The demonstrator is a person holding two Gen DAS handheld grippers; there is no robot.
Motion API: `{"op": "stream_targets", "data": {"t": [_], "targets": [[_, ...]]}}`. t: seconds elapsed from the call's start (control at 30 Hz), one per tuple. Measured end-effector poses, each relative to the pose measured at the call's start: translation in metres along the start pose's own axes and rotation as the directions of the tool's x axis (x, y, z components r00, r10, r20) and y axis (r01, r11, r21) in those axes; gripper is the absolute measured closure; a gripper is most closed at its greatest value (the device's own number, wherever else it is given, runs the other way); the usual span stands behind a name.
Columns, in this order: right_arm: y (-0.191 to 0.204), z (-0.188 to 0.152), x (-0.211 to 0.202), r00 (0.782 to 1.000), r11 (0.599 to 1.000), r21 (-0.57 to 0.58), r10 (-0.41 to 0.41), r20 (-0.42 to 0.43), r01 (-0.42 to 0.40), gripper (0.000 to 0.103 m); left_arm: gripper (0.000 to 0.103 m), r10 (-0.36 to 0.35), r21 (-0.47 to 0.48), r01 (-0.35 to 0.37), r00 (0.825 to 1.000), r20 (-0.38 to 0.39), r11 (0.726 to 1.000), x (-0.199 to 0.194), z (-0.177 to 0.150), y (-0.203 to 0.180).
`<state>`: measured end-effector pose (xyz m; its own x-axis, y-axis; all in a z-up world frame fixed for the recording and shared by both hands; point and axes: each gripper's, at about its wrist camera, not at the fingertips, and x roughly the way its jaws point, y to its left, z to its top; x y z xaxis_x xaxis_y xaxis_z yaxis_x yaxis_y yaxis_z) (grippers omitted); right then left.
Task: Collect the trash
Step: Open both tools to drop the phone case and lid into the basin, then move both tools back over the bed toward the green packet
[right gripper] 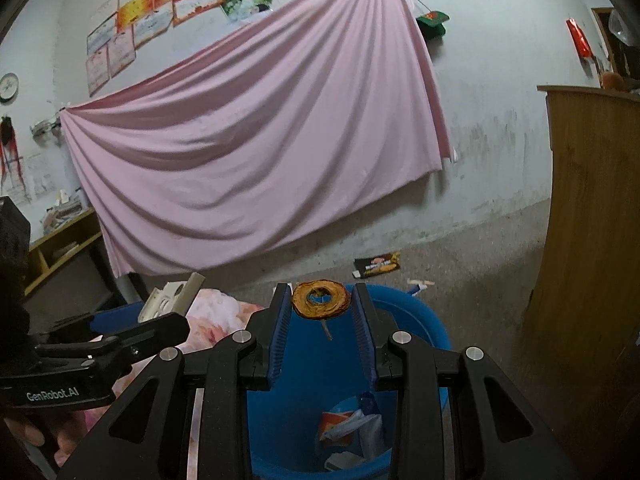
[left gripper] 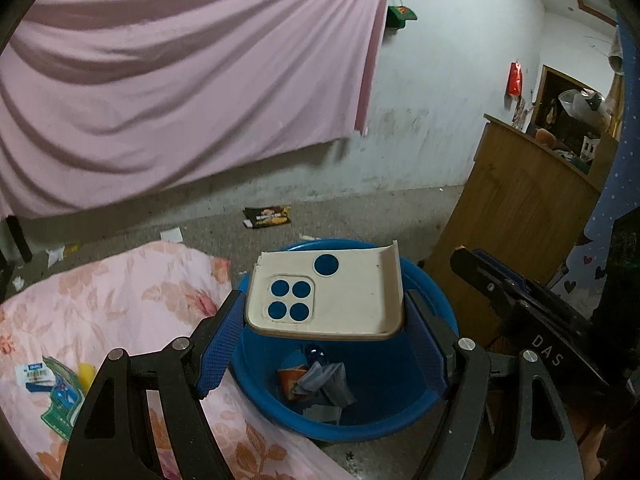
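Left gripper (left gripper: 325, 334) clamped on phone case (left gripper: 325, 296), right gripper (right gripper: 321, 324) on peel ring (right gripper: 321, 300), above bucket (left gripper: 436, 368).

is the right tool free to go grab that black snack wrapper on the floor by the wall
Probably not yet: the right tool holds a brown ring-shaped scrap over the blue bin; the black snack wrapper lies unobstructed beyond.

Blue bin (right gripper: 404, 320) base cropped, wrapper (left gripper: 267, 216) print illegible

Grey floor (left gripper: 360, 216) — a blue bin (left gripper: 436, 344), black snack wrapper (left gripper: 267, 216) and paper scraps (left gripper: 171, 234) rest on it.
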<state>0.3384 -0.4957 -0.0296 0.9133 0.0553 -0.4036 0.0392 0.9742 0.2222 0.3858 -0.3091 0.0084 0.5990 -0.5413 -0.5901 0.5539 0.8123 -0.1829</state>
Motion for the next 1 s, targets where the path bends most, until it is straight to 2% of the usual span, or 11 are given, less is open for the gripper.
{"op": "stream_targets", "data": {"t": [0.4,0.7,0.77,0.93,1.0], "targets": [[-0.004,-0.002,0.009,0.998,1.0,0.028,0.002,-0.056,0.0,0.073,0.029,0.016,-0.011,-0.016,1.0,-0.022,1.0,0.005,0.001,0.002],[-0.005,0.0,0.01,0.998,1.0,0.028,0.006,-0.067,-0.004,0.06,0.029,0.051,-0.048,-0.05,0.999,0.005,0.998,-0.007,-0.001,0.014],[-0.004,0.0,0.009,0.998,0.999,0.033,0.008,-0.064,-0.006,0.059,0.024,0.064,-0.059,-0.063,0.998,0.023,0.996,-0.012,-0.001,0.018],[0.001,0.002,0.007,0.999,0.999,0.033,0.015,-0.046,-0.013,0.054,0.022,0.101,-0.079,-0.095,0.992,0.08,0.992,-0.033,-0.002,0.03],[0.005,0.004,0.004,0.999,0.999,0.029,0.023,-0.026,-0.022,0.052,0.012,0.115,-0.096,-0.105,0.987,0.111,0.99,-0.044,-0.002,0.036]]}}
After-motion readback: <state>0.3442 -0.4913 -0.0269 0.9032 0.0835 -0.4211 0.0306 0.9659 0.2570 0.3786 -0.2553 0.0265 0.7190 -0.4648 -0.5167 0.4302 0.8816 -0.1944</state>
